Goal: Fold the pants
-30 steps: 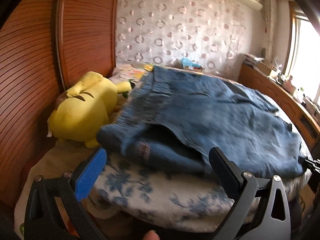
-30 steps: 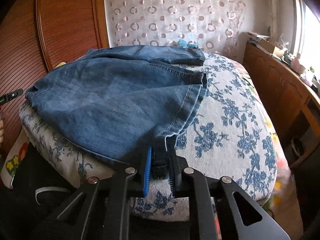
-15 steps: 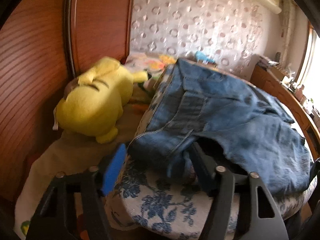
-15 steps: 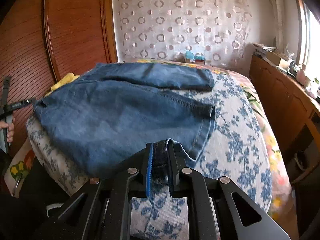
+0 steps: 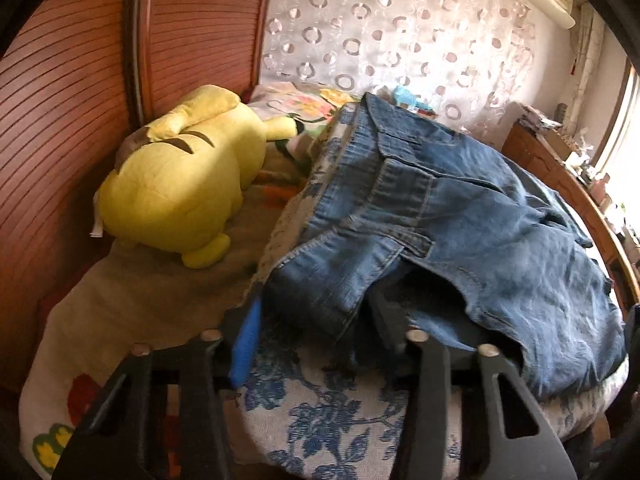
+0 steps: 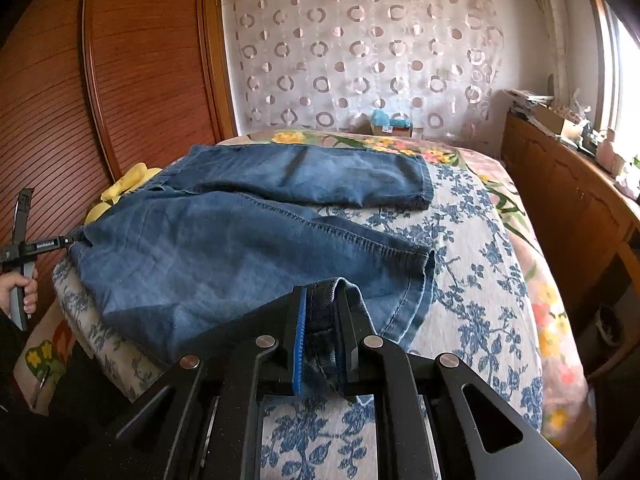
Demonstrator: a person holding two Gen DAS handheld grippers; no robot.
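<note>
Blue denim pants (image 6: 248, 240) lie on a bed with a blue floral cover (image 6: 472, 288). In the right wrist view my right gripper (image 6: 322, 328) is shut on the hem of one leg and holds it a little above the cover. The other leg (image 6: 320, 172) lies flat further back. In the left wrist view the waist end of the pants (image 5: 420, 216) is bunched at the bed's near corner. My left gripper (image 5: 316, 320) is open, its jaws either side of the waistband corner (image 5: 320, 284). The left gripper also shows in the right wrist view (image 6: 24, 248).
A yellow plush toy (image 5: 176, 184) lies on a beige blanket (image 5: 132, 304) left of the pants, by the wooden headboard (image 5: 60, 120). A wooden cabinet (image 6: 560, 184) runs along the right of the bed. A patterned curtain (image 6: 360, 52) hangs behind.
My left gripper has moved in on the waistband corner and narrowed around it. My right gripper has carried the leg hem forward over the bed, away from the edge.
</note>
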